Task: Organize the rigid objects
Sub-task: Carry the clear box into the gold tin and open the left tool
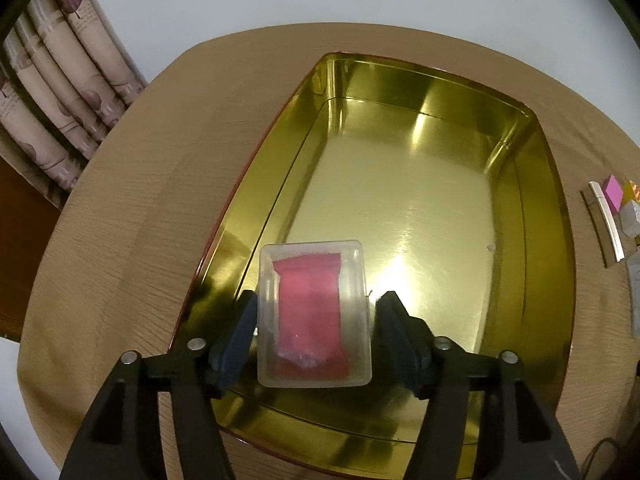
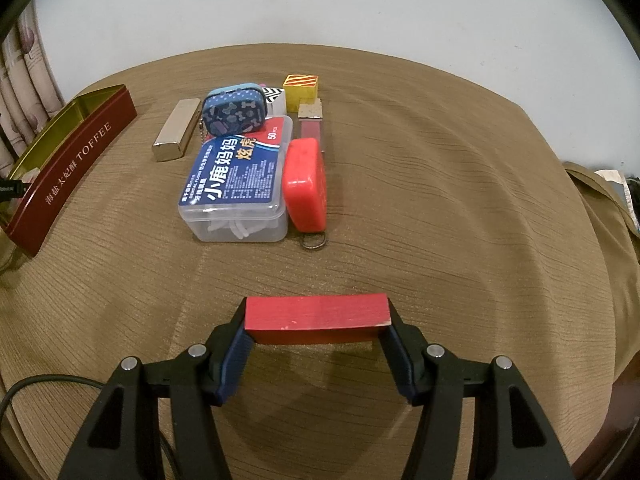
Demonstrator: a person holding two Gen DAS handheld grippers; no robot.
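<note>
Our left tool (image 1: 314, 322) sits apart around the clear box (image 1: 314, 314), which rests in the gold tin's (image 1: 532, 208) near-left corner and could tip if we bump it. Right tool (image 2: 316, 326) is clamped on the red block (image 2: 316, 314); it could slip out. Worktop (image 2: 440, 200) has a tan cloth, plain wall behind.

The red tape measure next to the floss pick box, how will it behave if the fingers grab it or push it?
The red tape measure looks like a hard shell, so probably stiff and sturdy. Its glossy, rounded edges might slip between the fingers. Lying flat against the floss pick box, it should slide rather than roll, and the metal ring at its near end may drag or snag on the tablecloth.
</note>
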